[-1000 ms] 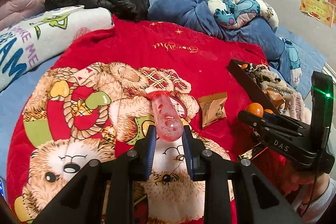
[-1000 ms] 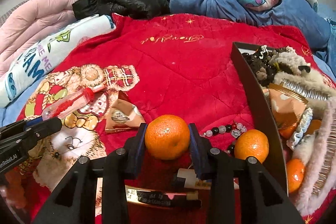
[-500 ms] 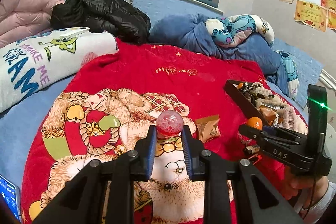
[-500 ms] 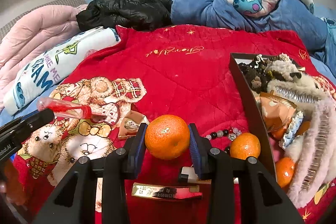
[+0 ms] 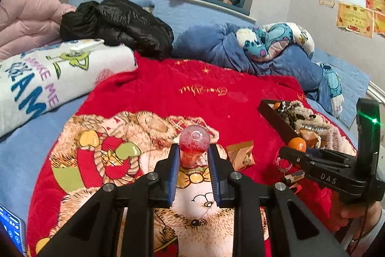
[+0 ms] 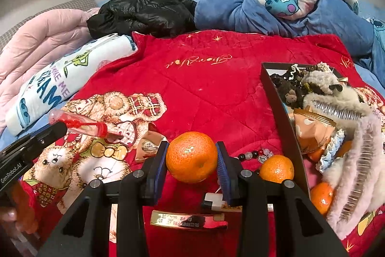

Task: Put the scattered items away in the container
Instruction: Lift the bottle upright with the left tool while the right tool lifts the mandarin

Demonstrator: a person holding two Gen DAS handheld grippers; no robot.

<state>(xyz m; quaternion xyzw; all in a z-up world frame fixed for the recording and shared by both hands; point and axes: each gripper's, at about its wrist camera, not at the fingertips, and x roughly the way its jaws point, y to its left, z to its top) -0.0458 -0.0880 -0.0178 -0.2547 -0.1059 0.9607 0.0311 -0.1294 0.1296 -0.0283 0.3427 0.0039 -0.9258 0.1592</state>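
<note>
**Inspector:** State of the left gripper (image 5: 194, 161)?

**Assistant:** Its blue-padded fingers (image 5: 173, 175) pinch a clear plastic tube of red liquid (image 5: 194, 145), held clear of the red teddy-bear blanket (image 5: 199, 98). In the right wrist view the tube (image 6: 81, 125) lies nearly level, tilted slightly, its far end over the bear print.

**Inspector:** The right gripper (image 6: 191, 158)?

**Assistant:** Its fingers (image 6: 160, 161) clamp a round orange mandarin (image 6: 191, 157) from both sides, above the blanket (image 6: 216, 78).

**Inspector:** The container?

**Assistant:** A dark rectangular box (image 6: 276, 98) sits at the right, near the right gripper. It holds fluffy cream hair clips (image 6: 336, 98), an orange snack packet (image 6: 310, 129) and more mandarins.

**Inspector:** Loose items outside?

**Assistant:** A second mandarin (image 6: 276, 169) lies just beside the box wall. A beaded bracelet (image 6: 252, 155) lies between the two mandarins. A gold foil sachet (image 6: 148, 146) lies left of the held mandarin. A gold bar-shaped clip (image 6: 189, 220) and a small white-and-black block (image 6: 213, 201) lie below the right gripper.
</note>
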